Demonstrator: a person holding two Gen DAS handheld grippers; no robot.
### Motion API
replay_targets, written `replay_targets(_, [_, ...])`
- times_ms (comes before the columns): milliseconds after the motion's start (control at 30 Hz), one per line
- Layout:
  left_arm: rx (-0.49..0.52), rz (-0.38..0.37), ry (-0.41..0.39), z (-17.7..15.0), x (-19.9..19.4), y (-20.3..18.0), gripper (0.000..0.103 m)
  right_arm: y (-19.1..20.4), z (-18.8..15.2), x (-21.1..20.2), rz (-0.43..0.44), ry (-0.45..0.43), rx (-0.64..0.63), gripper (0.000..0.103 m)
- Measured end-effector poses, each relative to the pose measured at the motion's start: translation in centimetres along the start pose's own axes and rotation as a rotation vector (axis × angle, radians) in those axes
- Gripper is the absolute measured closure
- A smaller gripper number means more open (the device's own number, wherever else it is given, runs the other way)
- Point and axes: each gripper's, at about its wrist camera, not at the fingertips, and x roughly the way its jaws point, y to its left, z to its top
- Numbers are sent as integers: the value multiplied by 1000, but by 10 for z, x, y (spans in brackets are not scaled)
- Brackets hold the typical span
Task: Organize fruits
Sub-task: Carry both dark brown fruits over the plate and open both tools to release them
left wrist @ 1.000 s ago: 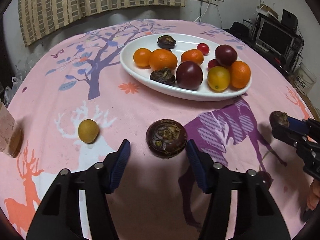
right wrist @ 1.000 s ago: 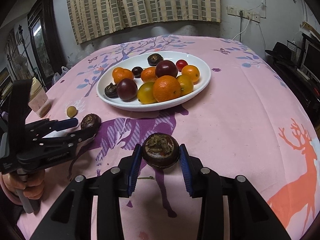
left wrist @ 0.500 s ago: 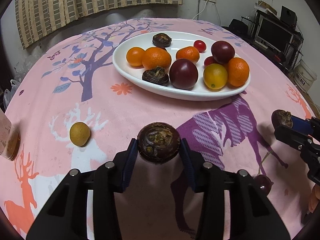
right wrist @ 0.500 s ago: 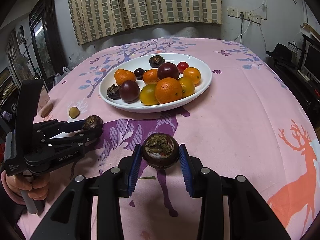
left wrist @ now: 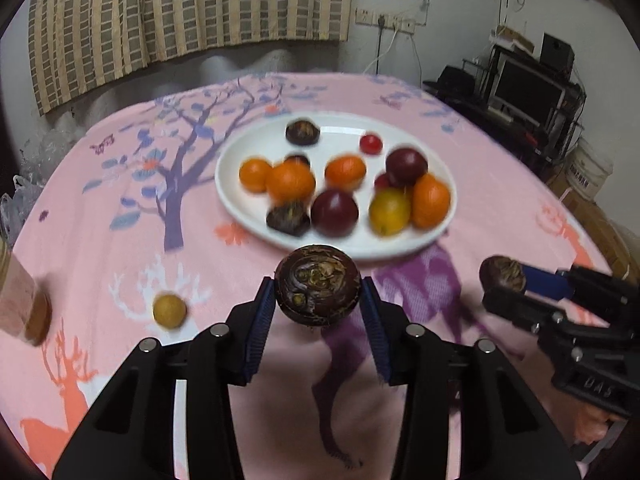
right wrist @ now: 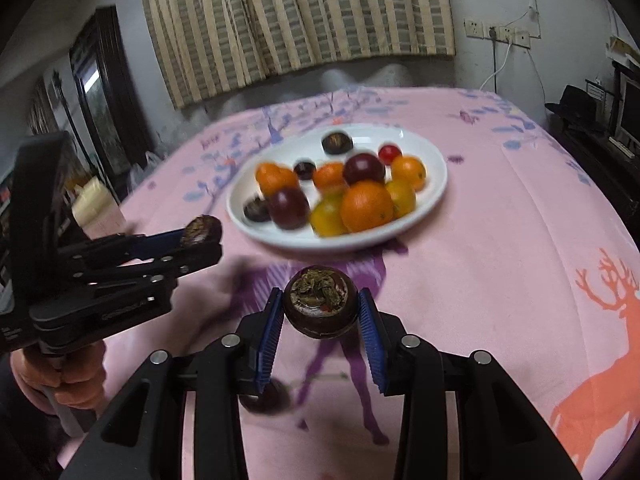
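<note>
Left wrist view: the left gripper [left wrist: 318, 306] is raised above the pink printed tablecloth [left wrist: 100, 216], clenched on a dark brown round water chestnut [left wrist: 317, 285]. Beyond, the white oval plate [left wrist: 240, 200] holds about twelve fruits; one small yellow round fruit [left wrist: 169, 311] lies loose on the cloth.

Right wrist view: the right gripper [right wrist: 321, 318], also held aloft, grips a second dark brown chestnut [right wrist: 320, 306]; one dark cherry [right wrist: 264, 398] lies below it.

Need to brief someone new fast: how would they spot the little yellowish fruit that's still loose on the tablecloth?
Start at the white oval plate heaped with fruit in the middle of the pink tablecloth. Come toward the camera and to the left, onto the white deer print. The small yellowish-brown fruit lies there alone on the cloth, paler and smaller than the dark brown fruit between the left gripper's fingers.
</note>
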Motion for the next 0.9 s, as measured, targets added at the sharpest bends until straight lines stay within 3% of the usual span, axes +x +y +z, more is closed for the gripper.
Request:
replay_targets(100, [-11,13,-49,33,0,5,60,0,20,-2,-41,-91,1,64])
replay_targets(367, [-22,43,-66,98,45,19,60,-9,73,40,-55,-124,31,64])
replay_targets(633, [-20,58,-14,117,89,32,60,-8,98,90,-44,-95,4,64])
replay_targets(667, [-21,63,-2,117,93,32,60,-7,99,91,-35,-97,-7,59])
replay_targets(800, [1,113,-60,116,79,30,34,-4,100,75,-28,-128,-18,49])
replay_targets(900, [18,130,-91,110,57,25,26,1,98,57,-22,-155,-17,42])
